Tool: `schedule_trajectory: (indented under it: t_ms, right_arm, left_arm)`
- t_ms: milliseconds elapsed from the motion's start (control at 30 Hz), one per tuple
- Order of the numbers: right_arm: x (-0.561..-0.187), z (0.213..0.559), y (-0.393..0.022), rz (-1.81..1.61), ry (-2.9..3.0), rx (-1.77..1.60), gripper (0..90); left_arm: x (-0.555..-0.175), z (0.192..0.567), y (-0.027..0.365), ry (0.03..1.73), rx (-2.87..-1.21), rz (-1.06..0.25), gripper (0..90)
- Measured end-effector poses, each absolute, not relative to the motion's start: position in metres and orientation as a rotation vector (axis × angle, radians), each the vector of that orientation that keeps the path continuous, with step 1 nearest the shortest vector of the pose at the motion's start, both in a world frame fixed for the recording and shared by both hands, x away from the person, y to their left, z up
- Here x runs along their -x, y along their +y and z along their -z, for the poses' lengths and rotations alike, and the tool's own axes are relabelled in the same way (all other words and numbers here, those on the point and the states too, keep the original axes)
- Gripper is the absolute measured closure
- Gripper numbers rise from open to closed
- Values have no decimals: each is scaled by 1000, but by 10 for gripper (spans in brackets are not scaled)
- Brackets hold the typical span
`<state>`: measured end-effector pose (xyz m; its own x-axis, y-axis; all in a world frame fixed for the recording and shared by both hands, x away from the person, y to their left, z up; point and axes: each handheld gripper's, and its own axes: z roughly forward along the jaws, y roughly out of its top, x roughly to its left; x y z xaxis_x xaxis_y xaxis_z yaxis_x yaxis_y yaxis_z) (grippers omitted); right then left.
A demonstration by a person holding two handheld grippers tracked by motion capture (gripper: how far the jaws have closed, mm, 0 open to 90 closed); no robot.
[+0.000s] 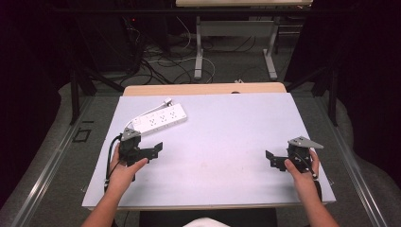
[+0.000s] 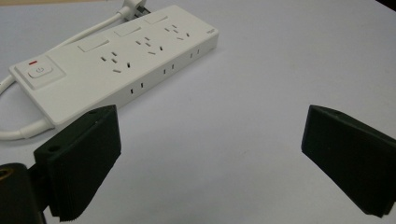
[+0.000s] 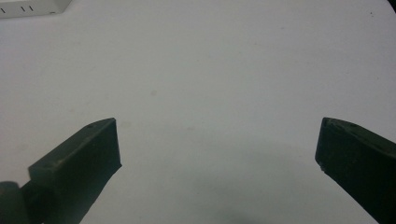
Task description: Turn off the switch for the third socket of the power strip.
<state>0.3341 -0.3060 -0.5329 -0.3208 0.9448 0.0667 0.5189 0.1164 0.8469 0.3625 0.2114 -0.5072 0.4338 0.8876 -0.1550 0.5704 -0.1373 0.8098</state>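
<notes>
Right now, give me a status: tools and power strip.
Left tool open, empty. Right tool open, empty. Power strip flat on table, untouched. Path clear.

Bare forearms, no sleeves. Black two-jaw left gripper [image 1: 158,147] and right gripper [image 1: 268,156], ribbed pads, grey three-cornered plates, black cables.

Glossy white plastic power strip [image 2: 121,65] on matt table [image 2: 280,70].

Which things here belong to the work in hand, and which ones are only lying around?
Part of the work:
- white power strip, nearest the left gripper
- its white cable and plug
- both grippers, open; right gripper is holding nothing

Only lying around:
- table with its pale cover
- cables on the floor behind
- desk legs behind
</notes>
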Motion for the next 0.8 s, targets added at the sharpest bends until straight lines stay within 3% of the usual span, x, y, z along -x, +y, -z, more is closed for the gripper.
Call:
schedule_trajectory:
  t_ms: [800]
  right_arm:
    - [-333,533,-305,-1121,1899,-1414,0]
  left_arm:
    - [-389,475,199,1223,-1867,-501,122]
